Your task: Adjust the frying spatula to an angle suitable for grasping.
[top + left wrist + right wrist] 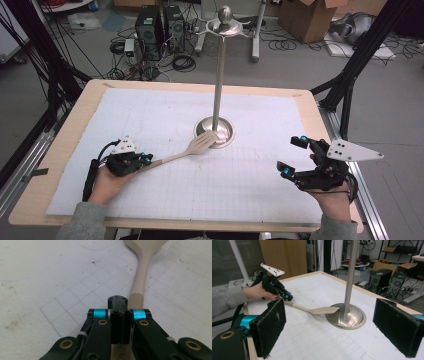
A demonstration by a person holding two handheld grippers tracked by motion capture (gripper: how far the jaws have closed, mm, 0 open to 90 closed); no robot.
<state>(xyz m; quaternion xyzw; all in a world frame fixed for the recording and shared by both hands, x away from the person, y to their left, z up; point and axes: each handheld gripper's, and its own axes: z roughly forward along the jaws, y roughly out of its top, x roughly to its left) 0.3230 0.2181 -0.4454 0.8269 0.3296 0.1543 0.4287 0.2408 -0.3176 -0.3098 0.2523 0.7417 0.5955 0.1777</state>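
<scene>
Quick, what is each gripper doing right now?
Left gripper: shut on the spatula handle.
Right gripper: open, holding nothing.

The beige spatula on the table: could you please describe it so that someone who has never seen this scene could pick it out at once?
Start at the tall metal stand rising from the white gridded mat. Resting on the rim of its round base is the slotted head of the beige spatula, whose handle runs down-left into the left gripper, which is shut on it. It is the only pale, flat utensil here; everything else near it is metal or black.
</scene>
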